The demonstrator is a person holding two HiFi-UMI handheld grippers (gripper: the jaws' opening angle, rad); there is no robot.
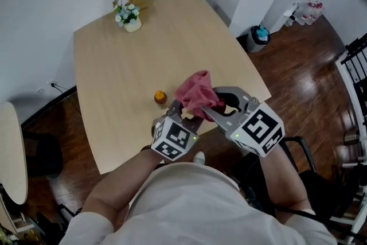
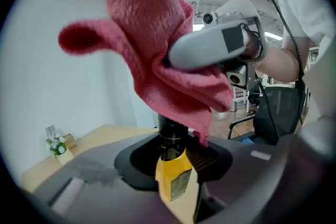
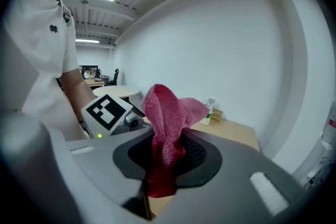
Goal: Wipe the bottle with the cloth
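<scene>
My left gripper (image 1: 179,116) is shut on a bottle (image 2: 175,173) with a dark neck and a yellow label, holding it upright in front of me. A pink cloth (image 2: 157,44) is draped over the bottle's top. My right gripper (image 1: 213,105) is shut on that cloth (image 3: 164,134), pressing it against the bottle from the right. In the head view the cloth (image 1: 196,94) hides nearly all of the bottle. Both grippers are over the table's near edge.
The wooden table (image 1: 132,66) holds a small orange object (image 1: 160,97) just left of the cloth and a flower pot (image 1: 131,17) at the far end. A bin (image 1: 259,37) stands on the dark floor to the right. A black chair (image 1: 298,152) is close behind my right arm.
</scene>
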